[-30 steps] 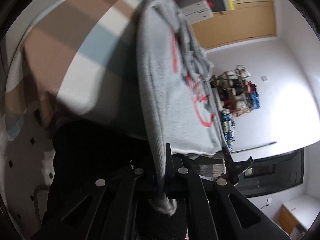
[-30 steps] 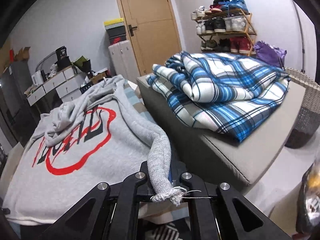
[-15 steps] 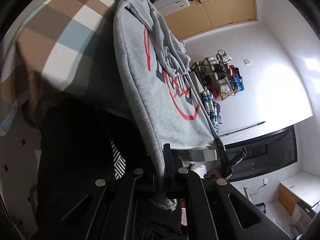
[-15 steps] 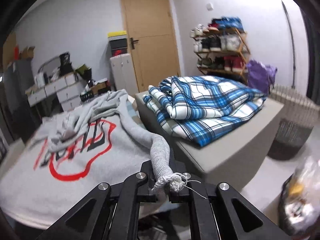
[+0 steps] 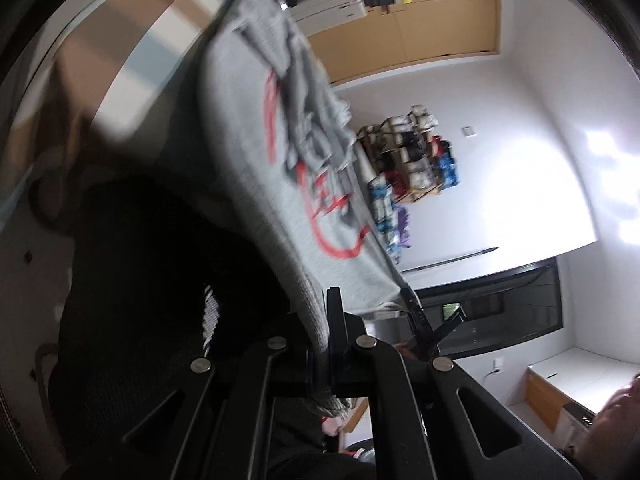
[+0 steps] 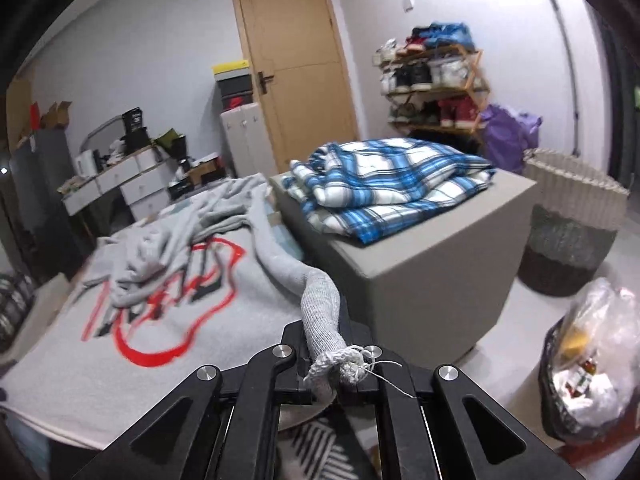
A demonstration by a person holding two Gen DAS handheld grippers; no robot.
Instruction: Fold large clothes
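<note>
Between the black fingers of our right gripper (image 6: 326, 364) sits the ribbed cuff (image 6: 320, 320) of the grey sweatshirt (image 6: 160, 320), jaws clamped tight on it, frayed threads sticking out at the tip. Our left gripper (image 5: 324, 340) is likewise closed on a ribbed edge of the same garment, prob. the hem or other cuff, can't tell which through the blur.

Sweatshirt lies spread w/ its red print up on a checked bed cover (image 5: 132, 76); a sleeve is bunched across the chest. Its near edge hangs off the bed's front. To the right, just beside the bed, a grey block (image 6: 432, 264) carries a folded blue plaid blanket (image 6: 384, 188), so that side is tight. Past the block, open floor, then a woven basket (image 6: 572, 232) and a full plastic bag (image 6: 588, 364).

Only the right view shows the door (image 6: 296, 68), shoe rack (image 6: 432, 80) upright and the desk clutter. Only the left view shows the bed cover's far side, a dark window strip (image 5: 500, 304), and dark clothing close below.
</note>
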